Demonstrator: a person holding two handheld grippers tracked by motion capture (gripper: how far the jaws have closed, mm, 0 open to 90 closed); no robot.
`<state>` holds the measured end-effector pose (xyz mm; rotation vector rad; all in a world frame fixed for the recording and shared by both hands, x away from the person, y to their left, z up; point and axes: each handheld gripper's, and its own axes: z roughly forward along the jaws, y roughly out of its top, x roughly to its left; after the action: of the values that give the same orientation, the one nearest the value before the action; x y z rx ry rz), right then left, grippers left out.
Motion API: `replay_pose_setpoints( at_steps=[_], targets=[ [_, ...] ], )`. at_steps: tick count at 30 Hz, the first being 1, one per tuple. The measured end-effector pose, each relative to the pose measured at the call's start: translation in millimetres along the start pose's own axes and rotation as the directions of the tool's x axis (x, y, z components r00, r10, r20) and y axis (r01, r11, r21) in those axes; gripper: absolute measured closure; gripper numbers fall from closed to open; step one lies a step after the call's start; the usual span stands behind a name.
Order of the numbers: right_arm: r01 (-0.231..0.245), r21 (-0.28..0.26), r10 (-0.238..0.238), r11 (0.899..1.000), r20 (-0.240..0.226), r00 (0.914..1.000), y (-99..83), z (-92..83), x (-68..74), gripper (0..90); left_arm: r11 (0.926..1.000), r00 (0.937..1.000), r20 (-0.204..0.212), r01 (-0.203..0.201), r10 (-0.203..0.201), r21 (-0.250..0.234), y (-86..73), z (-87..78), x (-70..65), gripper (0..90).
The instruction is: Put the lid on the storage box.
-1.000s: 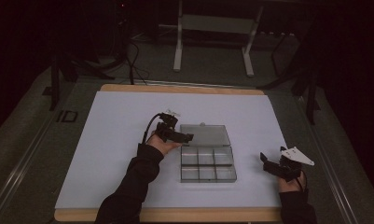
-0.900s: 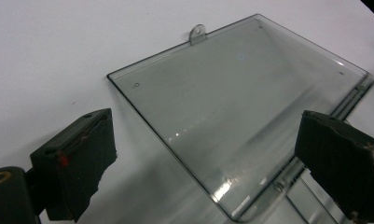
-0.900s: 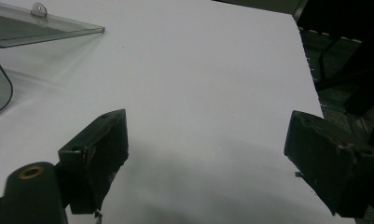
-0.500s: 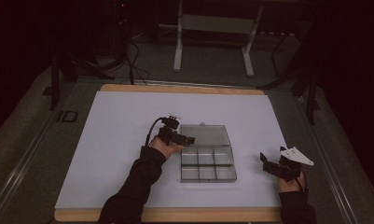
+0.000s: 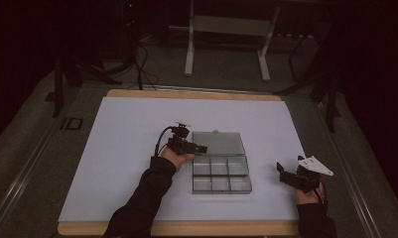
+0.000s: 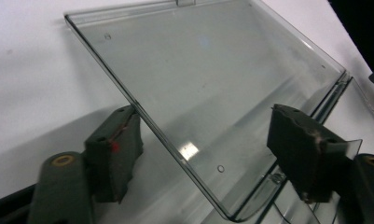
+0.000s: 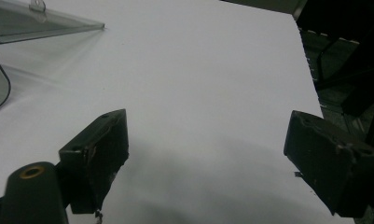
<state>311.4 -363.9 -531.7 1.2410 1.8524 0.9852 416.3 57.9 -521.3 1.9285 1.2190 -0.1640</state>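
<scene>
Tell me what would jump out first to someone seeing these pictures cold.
The clear plastic compartment box near the middle of the white table, its lid swung open and lying flat behind it. The left claw sits open at the lid's left edge, one jaw on each side of that edge. The right claw hangs open over bare table, to the box's right.
</scene>
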Motion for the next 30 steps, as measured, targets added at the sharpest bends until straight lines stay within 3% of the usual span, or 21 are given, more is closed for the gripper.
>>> replay_pose_setpoints(
  at_steps=[1, 2, 4, 8, 10, 19, 23, 24, 30],
  targets=[
    [0.000, 0.000, 0.000, 1.000, 0.000, 1.0000, 0.0, 0.0, 0.0, 13.6, 1.0000, 1.0000, 0.000, 0.000, 0.000, 0.000, 0.0, 0.0, 0.0, 35.4],
    [-0.004, -0.001, 0.004, 1.000, -0.001, 1.0000, 0.0, -0.2, -0.2, 13.5, 0.9993, 0.9994, -0.002, -0.036, 0.036, -0.015, 0.2, -2.7, -3.3, 35.4],
    [-0.011, 0.000, 0.011, 1.000, -0.003, 0.9999, 0.1, 0.2, -1.1, 13.5, 0.9962, 0.9967, -0.018, -0.080, 0.079, -0.036, 0.4, -7.7, -8.1, 46.2],
    [-0.013, 0.007, 0.013, 1.000, -0.001, 0.9999, 0.4, 0.5, -1.1, 13.5, 0.9923, 0.9945, -0.018, -0.104, 0.103, -0.067, -1.2, -14.4, -7.5, 54.0],
    [-0.007, 0.017, 0.007, 1.000, -0.002, 1.0000, 1.1, 1.7, -1.0, 13.5, 0.9863, 0.9909, -0.019, -0.135, 0.133, -0.095, -3.7, -18.9, -7.8, 59.9],
    [-0.008, 0.058, 0.010, 0.998, -0.029, 0.9995, 5.7, 4.5, -0.6, 13.4, 0.9743, 0.9834, -0.004, -0.180, 0.181, -0.136, -7.5, -26.8, -7.3, 69.9],
    [0.011, 0.037, -0.009, 0.999, -0.070, 0.9975, 15.5, 1.2, 4.9, 13.3, 0.9662, 0.9783, 0.015, -0.202, 0.207, -0.161, -10.3, -30.0, -5.8, 73.7],
    [0.022, 0.018, -0.020, 1.000, -0.092, 0.9956, 23.3, -1.1, 9.0, 13.3, 0.9614, 0.9746, 0.020, -0.216, 0.223, -0.170, -11.5, -31.2, -5.4, 74.4],
    [0.011, -0.023, -0.014, 1.000, -0.150, 0.9886, 44.3, -3.0, 17.8, 12.9, 0.9556, 0.9706, 0.021, -0.232, 0.240, -0.182, -13.6, -32.7, -5.5, 75.8]
  ],
)
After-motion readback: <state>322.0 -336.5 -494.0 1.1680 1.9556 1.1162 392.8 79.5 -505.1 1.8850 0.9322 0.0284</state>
